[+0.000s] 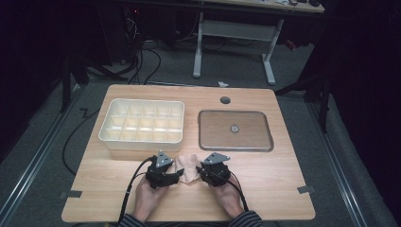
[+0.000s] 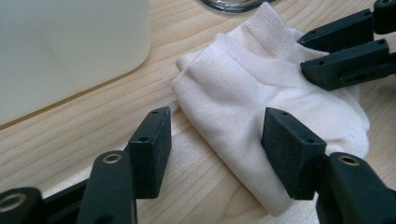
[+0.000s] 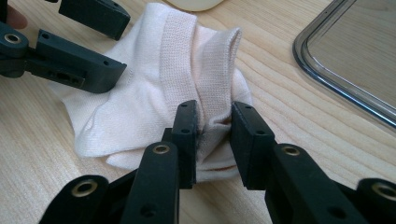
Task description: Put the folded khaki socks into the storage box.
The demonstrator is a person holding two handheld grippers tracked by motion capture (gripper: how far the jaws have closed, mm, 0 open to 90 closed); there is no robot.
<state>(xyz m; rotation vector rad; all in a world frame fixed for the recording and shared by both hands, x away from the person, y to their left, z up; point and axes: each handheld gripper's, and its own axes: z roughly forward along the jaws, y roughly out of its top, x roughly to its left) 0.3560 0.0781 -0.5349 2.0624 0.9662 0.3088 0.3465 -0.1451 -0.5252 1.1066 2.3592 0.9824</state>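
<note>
A cream ankle sock [image 1: 188,166] lies crumpled on the wooden table [image 1: 283,184] between my two grippers, near the front edge. The right gripper [image 3: 215,133] is shut on a bunched fold of the sock [image 3: 154,88] by its ribbed cuff, with fabric squeezed between the pads. The left gripper [image 2: 217,140] stands open: its jaws straddle the sock's near edge [image 2: 243,93], one pad over bare wood, the other above the fabric, with no squeeze. From above, the left gripper [image 1: 178,174] and the right gripper [image 1: 199,170] face each other across the sock.
A white tray of several compartments [image 1: 142,142] stands just behind the left gripper, its wall [image 2: 70,46] close by. A flat clear lid with a metal rim [image 1: 235,148] lies behind and to the right, its rim [image 3: 327,74] near the right gripper.
</note>
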